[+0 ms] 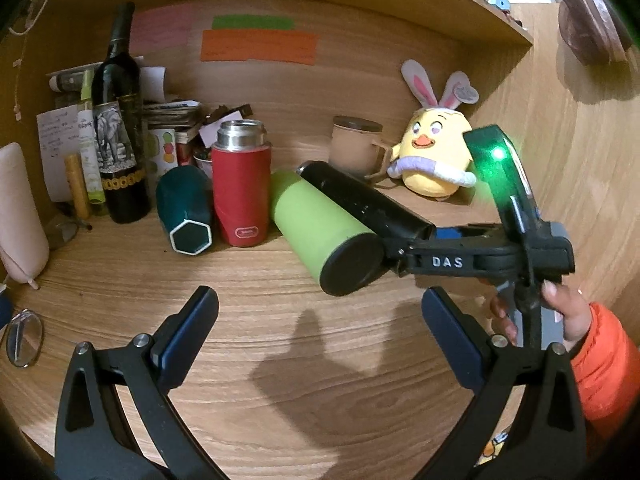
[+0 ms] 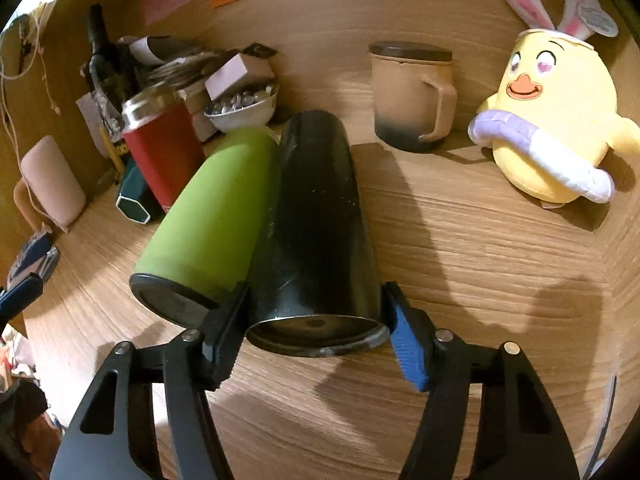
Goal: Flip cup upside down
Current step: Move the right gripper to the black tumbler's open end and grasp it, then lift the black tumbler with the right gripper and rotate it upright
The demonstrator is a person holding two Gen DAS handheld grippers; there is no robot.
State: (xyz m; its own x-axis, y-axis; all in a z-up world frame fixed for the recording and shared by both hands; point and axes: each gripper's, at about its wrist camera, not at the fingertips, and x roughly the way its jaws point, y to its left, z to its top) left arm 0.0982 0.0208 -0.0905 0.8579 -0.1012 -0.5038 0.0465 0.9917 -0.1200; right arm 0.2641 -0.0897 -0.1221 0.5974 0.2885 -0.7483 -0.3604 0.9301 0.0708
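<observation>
Far left on the wooden desk point(image 1: 280, 380): pale pink pouch-like thing point(image 1: 18, 216), then a dark wine bottle point(image 1: 118, 128) upright w/ elephant label, papers & small tubes behind it. Next a teal hexagonal cup point(image 1: 186, 210), tilted, hex base facing the cam, contents not visible. Just beside it the red flask point(image 1: 240, 192), upright, steel neck, no lid on; inside can't be seen. Behind it, in right wrist view, a small white bowl point(image 2: 242, 106) holding shiny silvery bits.

Center: green bottle point(image 1: 316, 224) tipped over, leaning, black base toward the cams. Touching its right side is the black cup point(image 2: 316, 220), the task item, lying near horizontal, open mouth toward the right wrist cam, far end pointing at the back wall. Interior looks dark, nothing seen in it.

Further right, well apart: beige mug point(image 2: 412, 96) upright w/ dark lid on, handle to the right. Then yellow chick plush point(image 2: 556, 128) w/ bunny ears, by the right wall.

Tools: left gripper point(image 1: 320, 320) spread wide, fingers holding nothing, hovering over bare desk in front of the bottles. Right gripper point(image 2: 316, 336) is clamped on the black cup near its rim: both pads pressed against the cup's sides, black pad point(image 2: 224, 340) on the left also right by the green bottle, blue pad point(image 2: 408, 344) on the right. Person's hand point(image 1: 560, 312) in orange sleeve holds the R gripper handle; green LED lit on it.
</observation>
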